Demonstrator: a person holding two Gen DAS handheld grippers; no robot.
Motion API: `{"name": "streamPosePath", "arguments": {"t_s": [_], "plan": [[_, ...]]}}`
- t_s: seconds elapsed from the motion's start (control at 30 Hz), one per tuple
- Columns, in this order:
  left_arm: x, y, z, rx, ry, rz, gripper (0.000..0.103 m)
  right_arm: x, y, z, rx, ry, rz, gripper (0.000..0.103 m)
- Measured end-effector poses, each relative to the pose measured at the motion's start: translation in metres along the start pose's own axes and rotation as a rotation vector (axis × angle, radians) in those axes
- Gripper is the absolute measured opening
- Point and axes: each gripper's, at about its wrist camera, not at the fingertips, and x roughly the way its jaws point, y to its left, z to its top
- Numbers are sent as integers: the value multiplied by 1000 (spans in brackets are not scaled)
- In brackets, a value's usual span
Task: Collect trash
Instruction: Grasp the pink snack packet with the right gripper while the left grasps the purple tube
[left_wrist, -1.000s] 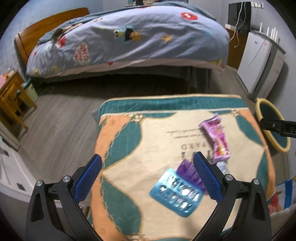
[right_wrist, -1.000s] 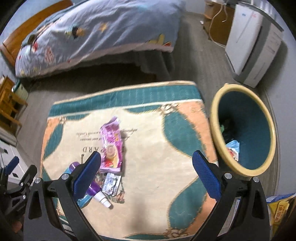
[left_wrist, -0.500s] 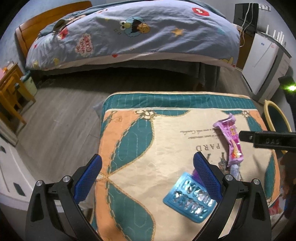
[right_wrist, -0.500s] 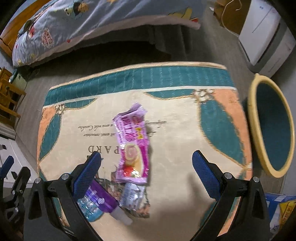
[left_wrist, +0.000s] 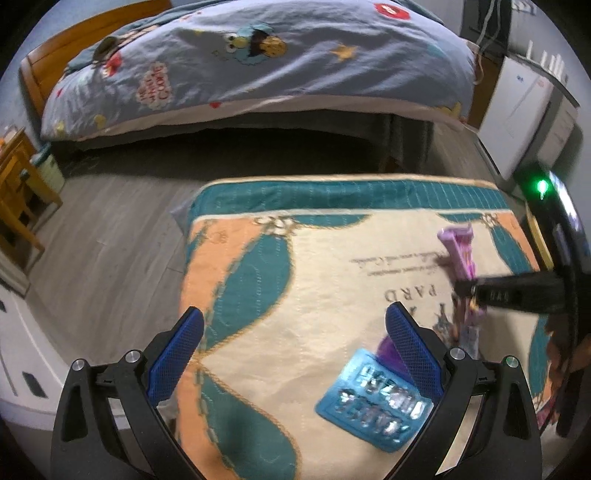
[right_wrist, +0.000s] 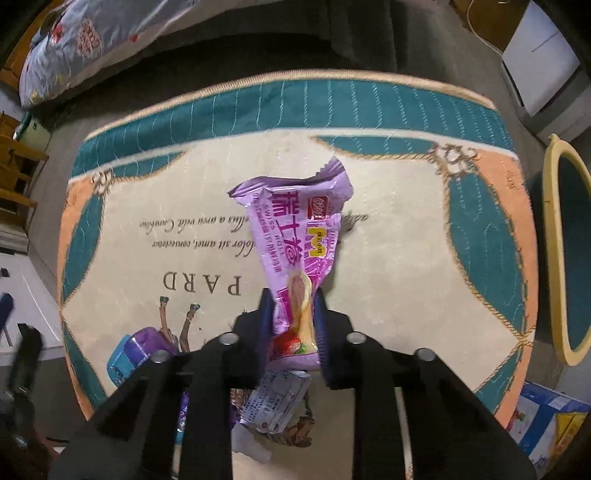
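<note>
One broad cream, teal and orange quilted rug (right_wrist: 406, 258) carries all the litter, with the yellow-rimmed teal bin (right_wrist: 554, 258) just beside its right edge. The right gripper (right_wrist: 291, 314) has just been closing and now pinches the crinkly purple foil snack wrapper (right_wrist: 295, 229) near its lower end; light, limp and slippery, it probably needs a firm mid-body pinch. The left gripper (left_wrist: 295, 350) hangs spread, empty, above the rug, beside the stiff blue blister pack (left_wrist: 373, 402).
</note>
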Motion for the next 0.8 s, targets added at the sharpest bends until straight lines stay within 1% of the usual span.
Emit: {"name": "streamPosePath", "arguments": {"t_s": [0.13,0.33,0.37,0.4,0.43,0.5,0.53,0.57,0.67,0.8], "plan": [[5,-21,-7,5,33,-38,98,-14,-16,-2,40,-31,26,17],[16,-50,-21,-31,102,-60,95,-33,-47,-8,100,-66,22,17],[19,-55,-23,-41,115,-68,91,-36,-53,-10,110,-72,20,17],[21,-59,-25,-44,127,-79,80,-39,-60,-11,120,-79,21,16],[24,-62,-25,-46,143,-88,76,-41,-64,-9,125,-82,21,16],[30,-71,-29,-43,178,-109,60,-46,-75,-8,136,-87,23,17],[33,-76,-30,-40,193,-121,58,-48,-81,-8,141,-90,25,17],[36,-80,-32,-39,212,-137,52,-51,-86,-7,146,-95,25,16],[45,-91,-33,-49,250,-169,49,-56,-95,-7,152,-103,28,16],[57,-102,-30,-27,272,-160,47,-62,-105,-8,150,-116,37,16]]}}
